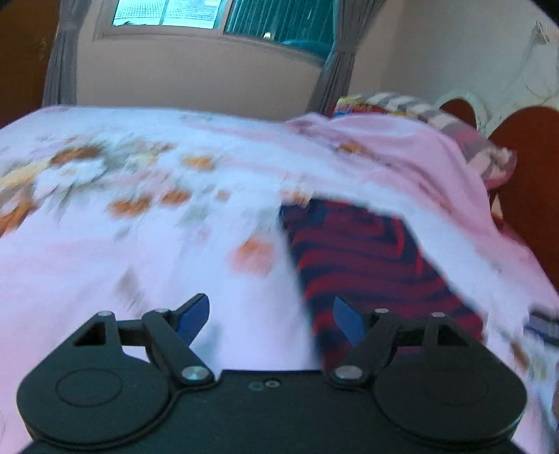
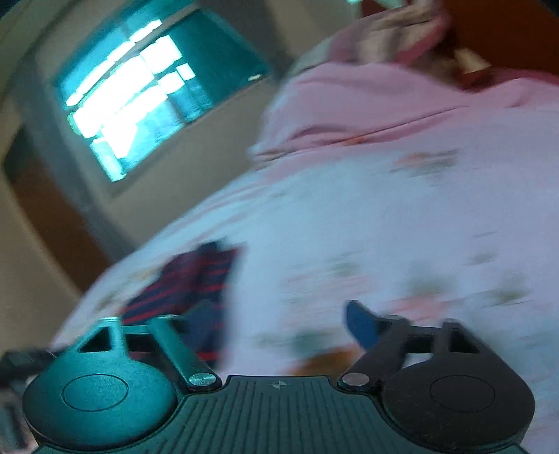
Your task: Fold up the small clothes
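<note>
A small red and navy striped garment [image 1: 367, 258] lies flat on the pink floral bedsheet [image 1: 139, 244], right of centre in the left wrist view. My left gripper [image 1: 270, 319] is open and empty, just above the sheet, with its right finger [image 1: 346, 323] over the garment's near edge. In the blurred right wrist view the same garment [image 2: 188, 279] lies at the lower left. My right gripper [image 2: 283, 328] is open and empty above the sheet, to the right of the garment; its left finger shows only as a blur.
A pink blanket [image 1: 401, 150] and a striped pillow [image 1: 429, 118] lie heaped at the far right of the bed. A dark red headboard [image 1: 531, 181] stands beyond them. A window with grey curtains [image 1: 223, 17] is on the far wall.
</note>
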{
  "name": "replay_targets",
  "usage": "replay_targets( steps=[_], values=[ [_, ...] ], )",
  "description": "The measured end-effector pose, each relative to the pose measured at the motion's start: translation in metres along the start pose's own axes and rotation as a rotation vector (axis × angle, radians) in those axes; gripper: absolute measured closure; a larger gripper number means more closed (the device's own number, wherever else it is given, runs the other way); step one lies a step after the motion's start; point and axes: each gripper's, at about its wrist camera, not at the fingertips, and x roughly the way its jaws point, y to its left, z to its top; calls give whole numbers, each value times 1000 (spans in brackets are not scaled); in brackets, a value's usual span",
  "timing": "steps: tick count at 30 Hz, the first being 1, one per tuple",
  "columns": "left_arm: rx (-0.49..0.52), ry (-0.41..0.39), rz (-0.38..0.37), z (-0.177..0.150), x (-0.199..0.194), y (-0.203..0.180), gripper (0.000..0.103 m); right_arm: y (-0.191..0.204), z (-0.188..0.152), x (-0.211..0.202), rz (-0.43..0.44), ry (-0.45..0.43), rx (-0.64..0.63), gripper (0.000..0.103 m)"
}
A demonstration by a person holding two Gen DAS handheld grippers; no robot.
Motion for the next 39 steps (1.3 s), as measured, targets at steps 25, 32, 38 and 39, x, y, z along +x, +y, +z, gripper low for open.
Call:
replay_targets(
  steps=[25,32,38,39],
  values=[
    [78,2,11,-39,34,-44,20,102,-1,60,94,37,-50,97],
    [91,13,18,-41,37,-49,17,36,-30,81,49,172,95,96],
    [108,53,-61,-35,26,-39,18,40,-20,64,23,163,12,96],
    [72,31,-92,-30,18,-31,18,47,-15,54,7,131,-36,96]
  ],
)
